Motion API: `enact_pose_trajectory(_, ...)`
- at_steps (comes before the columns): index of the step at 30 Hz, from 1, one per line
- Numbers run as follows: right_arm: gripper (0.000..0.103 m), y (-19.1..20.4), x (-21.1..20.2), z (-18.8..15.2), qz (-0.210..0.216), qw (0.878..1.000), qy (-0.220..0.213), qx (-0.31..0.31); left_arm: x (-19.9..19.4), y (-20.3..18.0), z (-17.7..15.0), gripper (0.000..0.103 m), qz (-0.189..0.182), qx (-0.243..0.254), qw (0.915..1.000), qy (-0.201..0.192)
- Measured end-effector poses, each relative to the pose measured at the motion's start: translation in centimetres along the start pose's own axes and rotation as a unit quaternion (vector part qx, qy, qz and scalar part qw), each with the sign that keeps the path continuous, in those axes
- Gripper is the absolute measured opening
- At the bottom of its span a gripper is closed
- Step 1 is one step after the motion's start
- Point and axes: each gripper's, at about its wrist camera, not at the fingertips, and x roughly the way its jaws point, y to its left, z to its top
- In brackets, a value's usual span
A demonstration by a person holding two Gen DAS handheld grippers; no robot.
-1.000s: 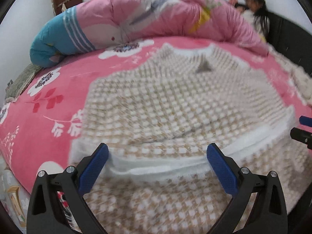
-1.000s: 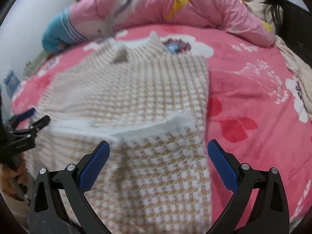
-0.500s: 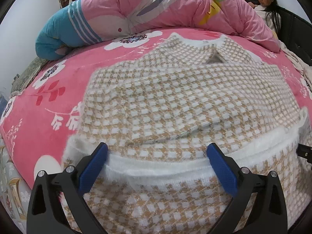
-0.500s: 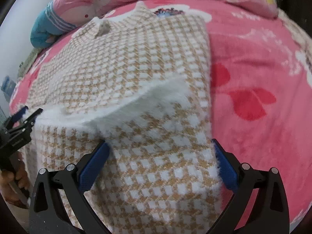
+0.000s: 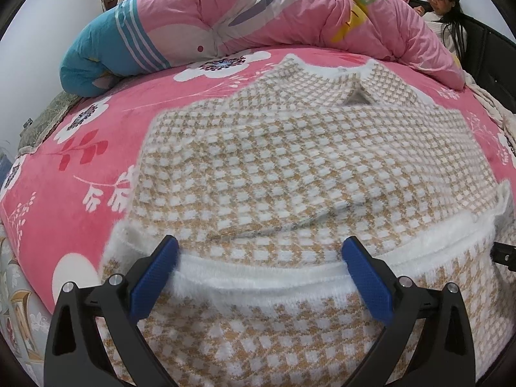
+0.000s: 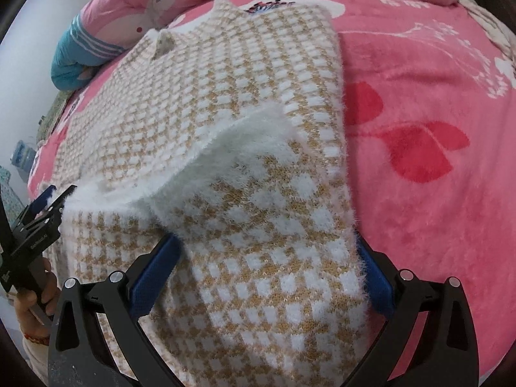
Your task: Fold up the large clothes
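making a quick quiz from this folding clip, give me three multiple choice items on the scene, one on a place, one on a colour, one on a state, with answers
1. Where does the sweater lie?
A. on a wooden floor
B. on the pink flowered blanket
C. on a chair

2. What colours make up the sweater's check pattern?
A. tan and white
B. black and red
C. green and yellow

3. How do the jaws of the left gripper and right gripper stand?
A. both spread wide, with sweater fabric between them
B. both shut, away from the cloth
C. one open, one shut

Answers:
1 B, pink blanket shows on both sides of the sweater.
2 A, tan and white squares cover the knit, with a white fuzzy hem.
3 A, in each wrist view the blue pads stand far apart with the folded-up hem end between them.
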Motion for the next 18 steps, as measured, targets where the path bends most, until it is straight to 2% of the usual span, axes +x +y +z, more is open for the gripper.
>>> enact_pose_trajectory(7,0.096,1.7,-0.7,-0.5,-0.026,0.999,-0.013,-0.018,0.0,0.0,0.0,0.099,0.001,0.0,1.0,0.001)
enact_pose_trajectory(12,0.096,3.7,-3.7,-1.3,-0.067,0.994,-0.063,-0.058,0.2,-0.3,0.2,0.099,0.009,0.004,0.9999,0.005)
enact_pose_trajectory(18,0.096,5.0,-7.7,1.4,-0.033,0.987,-0.115,-0.103,-0.3,-0.2,1.2,0.099,0.0,0.015,0.9999,0.006)
